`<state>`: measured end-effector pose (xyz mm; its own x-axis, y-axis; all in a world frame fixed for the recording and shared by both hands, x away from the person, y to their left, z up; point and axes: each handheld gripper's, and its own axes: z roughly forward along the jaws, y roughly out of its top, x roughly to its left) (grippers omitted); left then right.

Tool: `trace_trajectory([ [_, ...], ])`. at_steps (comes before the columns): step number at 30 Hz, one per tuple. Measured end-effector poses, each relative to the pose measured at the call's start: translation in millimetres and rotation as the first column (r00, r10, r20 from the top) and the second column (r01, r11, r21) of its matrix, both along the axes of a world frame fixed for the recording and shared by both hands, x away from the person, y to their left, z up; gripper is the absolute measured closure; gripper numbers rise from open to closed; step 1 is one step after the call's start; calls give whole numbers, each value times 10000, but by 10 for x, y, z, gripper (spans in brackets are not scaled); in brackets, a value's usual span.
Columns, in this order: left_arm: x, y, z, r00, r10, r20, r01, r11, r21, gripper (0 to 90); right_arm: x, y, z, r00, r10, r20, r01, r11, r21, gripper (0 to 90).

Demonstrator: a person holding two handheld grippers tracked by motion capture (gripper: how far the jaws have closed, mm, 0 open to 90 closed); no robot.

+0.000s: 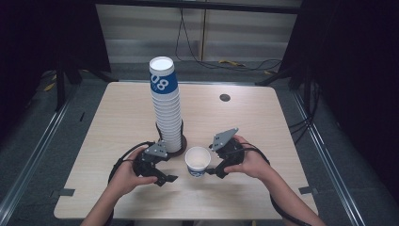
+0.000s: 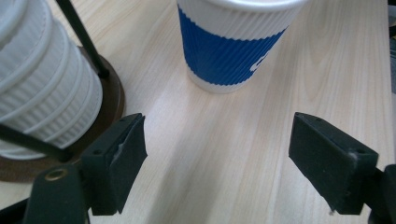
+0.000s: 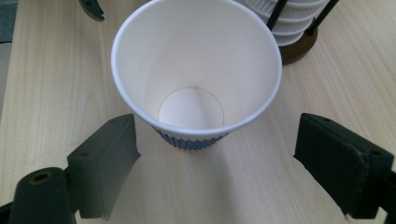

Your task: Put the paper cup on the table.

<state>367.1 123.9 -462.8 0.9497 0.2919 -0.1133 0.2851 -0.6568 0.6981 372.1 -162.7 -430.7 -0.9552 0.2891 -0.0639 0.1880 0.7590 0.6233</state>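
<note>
Single paper cup (image 1: 197, 161) upright on the table (image 1: 117, 122), between my two grippers. Its blue band carries white print, cut off and unreadable. Left gripper (image 2: 215, 163) jaws spread, nothing between. Right gripper (image 3: 215, 163) jaws spread beside the cup, not touching; inside is bare white. Farther: cup stack (image 1: 167, 108) on a wooden holder (image 2: 114, 100), top cup reads "08".

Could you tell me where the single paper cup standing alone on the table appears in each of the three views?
High view: the single cup stands low in the centre, between the two grippers.
Left gripper view: its blue band is at the top, right of centre, beyond the open jaws.
Right gripper view: centre, seen from above into its empty inside.
Shared landmark: the cup stack on its dark round base.
</note>
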Motion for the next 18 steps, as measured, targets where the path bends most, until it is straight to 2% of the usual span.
trace_trajectory([
  [4, 6, 46, -4, 10000, 3, 76, -3, 10000, 58, 184, -22, -83, -20, 9995, -277, -149, 284, 9983, 511, 126],
  [8, 4, 70, 7, 9998, 187, 62, -186, 9997, -152, 181, -52, -176, -45, 9983, -532, -250, 552, 9947, 871, 126],
  [11, 3, 92, 18, 9998, 190, 66, -190, 9998, -51, 181, -78, -247, -77, 9964, -776, -347, 804, 9927, 900, 126],
  [14, 4, 105, -1, 9998, 219, 37, -219, 9996, -165, 177, -94, -306, -94, 9949, -940, -360, 974, 9893, 1088, 127],
  [15, 4, 114, 5, 9997, 243, -12, -243, 9997, -49, 176, -105, -322, -99, 9941, -1000, -413, 1042, 9878, 1154, 127],
  [18, 9, 133, -11, 9995, 322, -52, -322, 9993, -181, 174, -125, -371, -112, 9932, -1096, -391, 1137, 9858, 1233, 127],
])
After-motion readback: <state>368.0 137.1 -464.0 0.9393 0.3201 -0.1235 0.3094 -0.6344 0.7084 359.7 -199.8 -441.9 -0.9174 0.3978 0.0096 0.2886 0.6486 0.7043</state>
